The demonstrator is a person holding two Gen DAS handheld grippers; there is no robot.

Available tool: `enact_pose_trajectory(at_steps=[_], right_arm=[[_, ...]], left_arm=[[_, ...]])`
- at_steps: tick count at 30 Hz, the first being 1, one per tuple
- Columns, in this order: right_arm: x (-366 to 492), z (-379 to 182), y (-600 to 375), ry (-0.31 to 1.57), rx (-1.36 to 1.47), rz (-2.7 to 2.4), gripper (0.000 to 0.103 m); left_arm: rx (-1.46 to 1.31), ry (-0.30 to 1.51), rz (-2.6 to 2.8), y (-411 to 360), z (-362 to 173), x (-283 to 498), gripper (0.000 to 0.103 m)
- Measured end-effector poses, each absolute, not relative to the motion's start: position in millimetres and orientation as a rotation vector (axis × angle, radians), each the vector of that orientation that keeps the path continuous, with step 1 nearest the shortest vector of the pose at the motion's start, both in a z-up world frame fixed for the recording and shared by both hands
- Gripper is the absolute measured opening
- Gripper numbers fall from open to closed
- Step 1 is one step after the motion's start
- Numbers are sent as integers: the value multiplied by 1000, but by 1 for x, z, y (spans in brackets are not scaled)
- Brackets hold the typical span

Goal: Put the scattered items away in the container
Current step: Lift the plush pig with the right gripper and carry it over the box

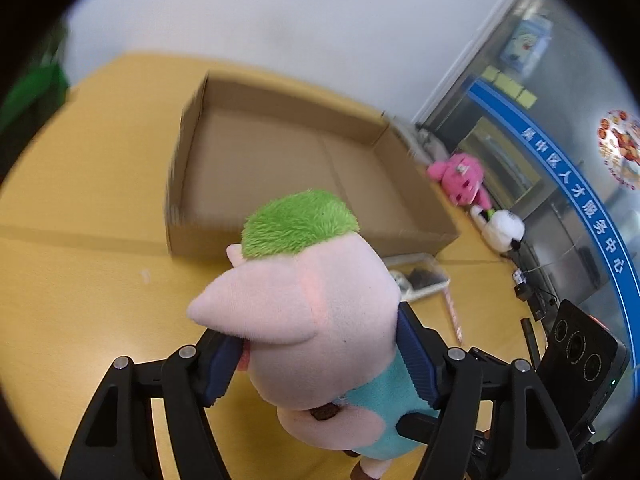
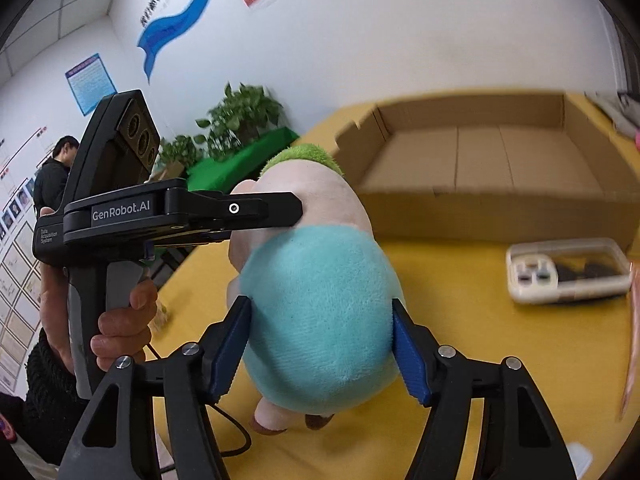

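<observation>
Left gripper (image 1: 316,360) and right gripper (image 2: 320,348) both clamped on plush pig (image 2: 320,312); cardboard box (image 1: 304,160) beyond, on yellow table (image 1: 80,300).

Two matte black plastic two-finger grippers. Left gripper (image 1: 316,364): angular linkage arms with triangular cut-outs, round silver pivot screws, ribbed dark-blue rubber pads (image 1: 416,360). Right gripper (image 2: 320,352): same build. Seen from the right wrist, left unit's body lettered "GenRobot.AI" and "Data Acquisition System", grey handle, three-lens camera block on top, thin black cable (image 2: 236,432) trailing below. Dark knitted sleeve (image 2: 44,380) at the wrist.
</observation>
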State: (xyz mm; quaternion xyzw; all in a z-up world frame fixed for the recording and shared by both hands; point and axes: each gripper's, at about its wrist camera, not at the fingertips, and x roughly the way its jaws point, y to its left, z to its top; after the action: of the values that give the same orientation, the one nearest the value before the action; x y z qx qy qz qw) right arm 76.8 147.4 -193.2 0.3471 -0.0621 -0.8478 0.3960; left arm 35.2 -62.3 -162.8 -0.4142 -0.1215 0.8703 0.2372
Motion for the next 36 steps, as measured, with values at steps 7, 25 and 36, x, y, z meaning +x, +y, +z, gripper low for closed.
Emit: enact_pose_trajectory(at_steps=[7,25,36], right_arm=[[41,-104,129,-129,655,-2196,72],[-115,-5,90,-292,526,-2185,70],[-232,-109,57,-473,810,-2115,70]], left_arm=[[-883,-130,2486,-57,-55,2,71],[-764,123,2539,-40,57,-162,68],[-1118,144,2434,-21,-68,-286,68]])
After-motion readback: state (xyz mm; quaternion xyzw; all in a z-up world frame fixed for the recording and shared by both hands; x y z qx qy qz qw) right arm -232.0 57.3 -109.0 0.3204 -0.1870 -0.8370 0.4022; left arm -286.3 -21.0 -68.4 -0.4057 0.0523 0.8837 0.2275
